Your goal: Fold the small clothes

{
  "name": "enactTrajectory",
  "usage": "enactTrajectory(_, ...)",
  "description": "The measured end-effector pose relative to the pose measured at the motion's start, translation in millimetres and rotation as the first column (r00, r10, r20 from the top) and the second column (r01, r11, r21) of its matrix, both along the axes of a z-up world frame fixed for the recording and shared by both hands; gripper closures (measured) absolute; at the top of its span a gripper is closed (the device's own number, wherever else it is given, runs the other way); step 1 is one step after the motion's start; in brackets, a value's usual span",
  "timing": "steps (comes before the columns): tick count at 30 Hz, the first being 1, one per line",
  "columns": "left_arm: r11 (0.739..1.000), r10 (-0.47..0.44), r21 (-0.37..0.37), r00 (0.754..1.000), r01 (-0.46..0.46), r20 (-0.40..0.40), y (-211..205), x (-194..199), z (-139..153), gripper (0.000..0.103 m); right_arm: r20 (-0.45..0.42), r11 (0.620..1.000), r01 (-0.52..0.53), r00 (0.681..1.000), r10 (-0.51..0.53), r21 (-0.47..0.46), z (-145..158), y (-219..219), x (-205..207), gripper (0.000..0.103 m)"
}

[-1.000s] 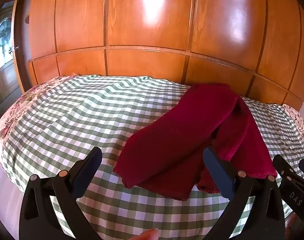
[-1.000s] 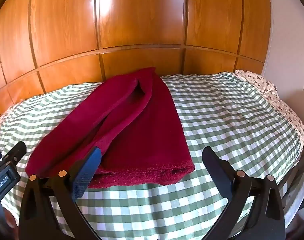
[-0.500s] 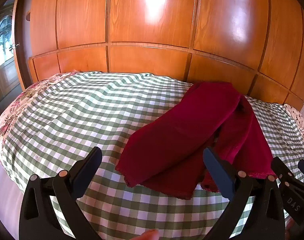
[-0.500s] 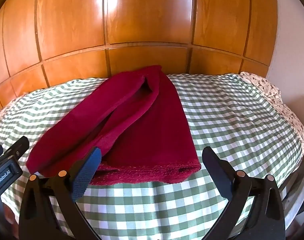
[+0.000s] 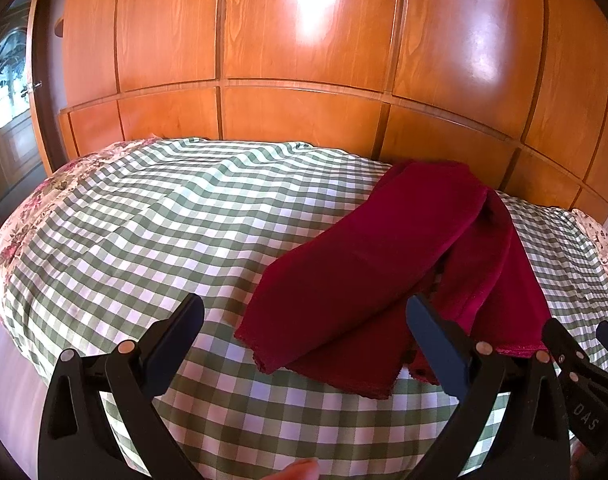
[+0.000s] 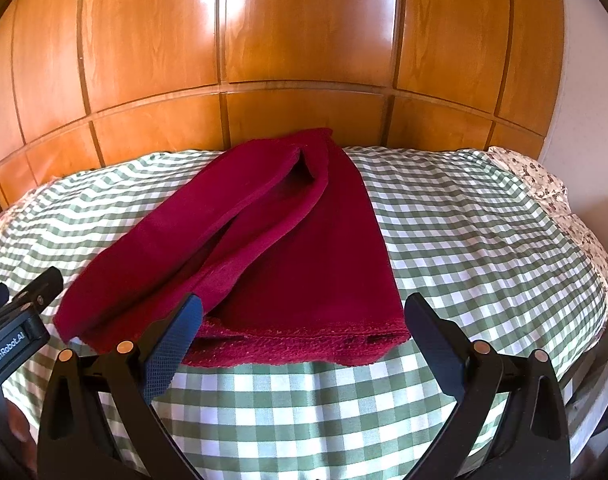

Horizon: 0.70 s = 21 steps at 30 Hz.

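Both tongs, left tongs (image 5: pixel 304 322) and right tongs (image 6: pixel 304 320), have drawn slightly back, jaws apart and empty, from the dark red knitted garment (image 6: pixel 263 248) loosely doubled on the green-checked bed (image 6: pixel 464 240), so folding looks mid-way; next comes pinching its near hem corners.

Left gripper (image 5: pixel 304 318), right gripper (image 6: pixel 303 316): black plastic frames, dark blue ribbed finger pads (image 6: pixel 171 344), copper rivets, white "GenRobot.AI" label.

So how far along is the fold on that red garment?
The red garment lies on the checked bedspread loosely doubled lengthwise, layers askew. Nothing is in hand: left tool and right tool are open, short of it. Squaring and final folds remain.
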<state>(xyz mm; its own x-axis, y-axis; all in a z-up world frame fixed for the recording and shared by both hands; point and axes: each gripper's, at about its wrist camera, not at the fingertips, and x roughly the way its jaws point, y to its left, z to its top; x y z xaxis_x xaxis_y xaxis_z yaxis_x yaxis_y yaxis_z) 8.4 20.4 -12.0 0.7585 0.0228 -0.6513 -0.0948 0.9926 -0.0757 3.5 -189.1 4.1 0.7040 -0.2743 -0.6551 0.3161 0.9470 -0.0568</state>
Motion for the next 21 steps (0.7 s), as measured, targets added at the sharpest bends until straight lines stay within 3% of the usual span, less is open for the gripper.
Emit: enactTrajectory(21,0.998,0.049,0.038,0.998,-0.048,-0.028,10,9,-12,0.002,-0.025,0.996,-0.057,0.998,0.058,0.072,-12,-1,7,0.003)
